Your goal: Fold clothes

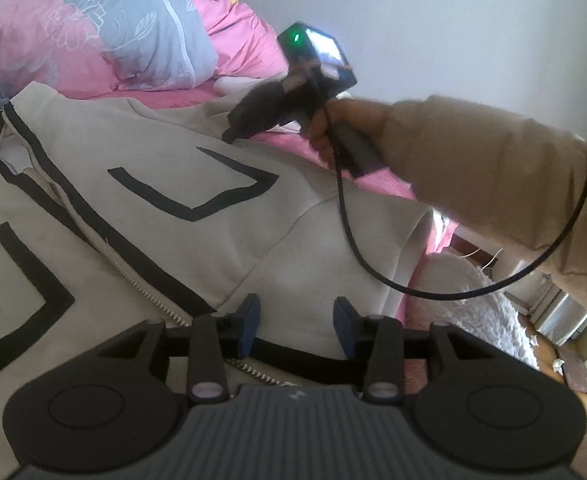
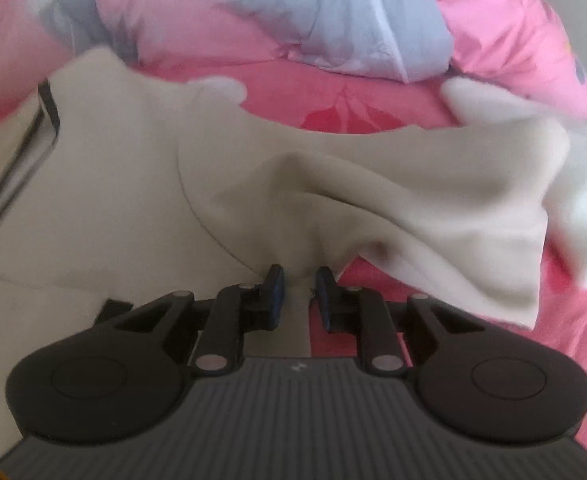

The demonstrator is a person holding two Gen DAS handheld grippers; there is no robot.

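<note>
No words, brand names or numbers can be read in either view; the only mark is a small pale emblem, too small to make out, on the ribbed grey body of each hand-held gripper (image 1: 296, 330) (image 2: 297, 298).

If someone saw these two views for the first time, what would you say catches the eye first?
Probably the cream jacket with bold black stripes, spread zip-up across the pink bed. Next, in the right wrist view, the right gripper pinches a fold of that jacket's fabric, which bunches into ridges just ahead of it. Behind, a pink and grey floral quilt is heaped at the head of the bed.
</note>
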